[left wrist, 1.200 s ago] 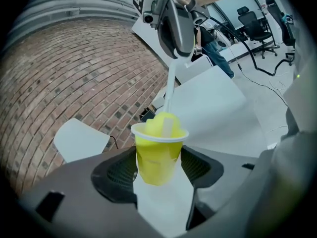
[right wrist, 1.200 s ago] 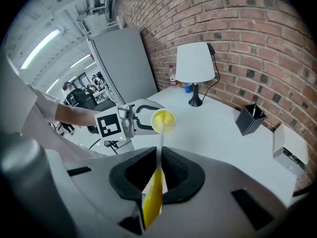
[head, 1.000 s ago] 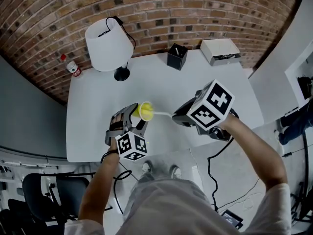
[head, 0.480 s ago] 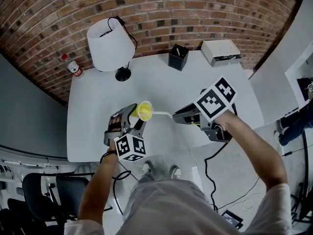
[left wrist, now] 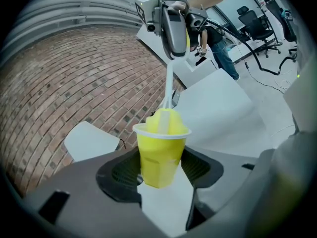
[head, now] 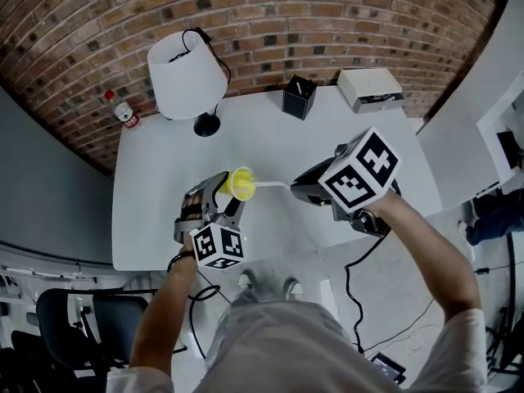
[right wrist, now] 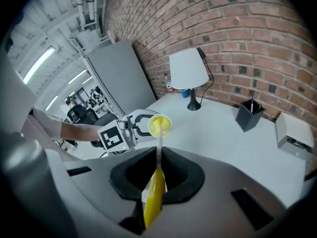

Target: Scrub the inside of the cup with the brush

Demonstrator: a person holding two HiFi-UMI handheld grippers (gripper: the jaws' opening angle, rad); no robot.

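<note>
One yellow cup [left wrist: 159, 150] and one brush [right wrist: 154, 195] meet above a white table [head: 164, 162], each carried by one of two hand-held grippers. The left gripper [head: 221, 193], at the end of a forearm that reaches up from the lower edge of the head view, has its jaws clamped on the sides of the cup and holds it clear of the tabletop, tipped so that its mouth faces the other tool. The right gripper [head: 301, 191], on an arm stretched in from the lower right, points left and downward, with its jaws pinched on the brush's yellow handle. The white stem runs across the gap and the yellow brush head sits inside the cup's mouth. At the far edge of the table stand one white lamp [head: 184, 76], one black pen holder [head: 298, 97], one white box [head: 370, 88] and one red-capped bottle [head: 119, 110]. Compared with a second ago, the cup and brush are almost where they were; the right gripper's marker cube shows a slightly different tilt.
</note>
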